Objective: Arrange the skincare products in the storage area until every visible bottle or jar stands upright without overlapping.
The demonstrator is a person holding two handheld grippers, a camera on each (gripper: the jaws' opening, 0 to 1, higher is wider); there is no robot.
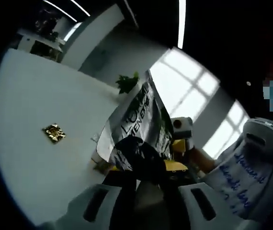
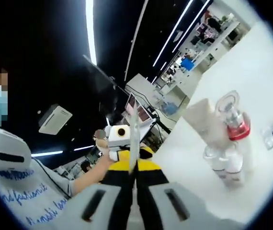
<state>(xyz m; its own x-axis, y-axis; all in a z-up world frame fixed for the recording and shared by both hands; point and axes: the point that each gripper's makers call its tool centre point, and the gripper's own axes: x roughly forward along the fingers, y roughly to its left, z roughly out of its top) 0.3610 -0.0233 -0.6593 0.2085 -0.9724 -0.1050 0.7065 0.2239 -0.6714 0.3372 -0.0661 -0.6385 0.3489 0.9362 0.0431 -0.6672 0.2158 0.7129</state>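
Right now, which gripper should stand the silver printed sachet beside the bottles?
Right, probably. Both grip the silver printed sachet, but the right gripper looks at the beige tube and red-collared clear bottle close by; the left gripper faces open white table.

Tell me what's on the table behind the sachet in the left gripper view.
Past the sachet held by both grippers, a green plant shows at the table edge. Whatever sits directly behind the sachet is covered. A gold packet lies beside it.
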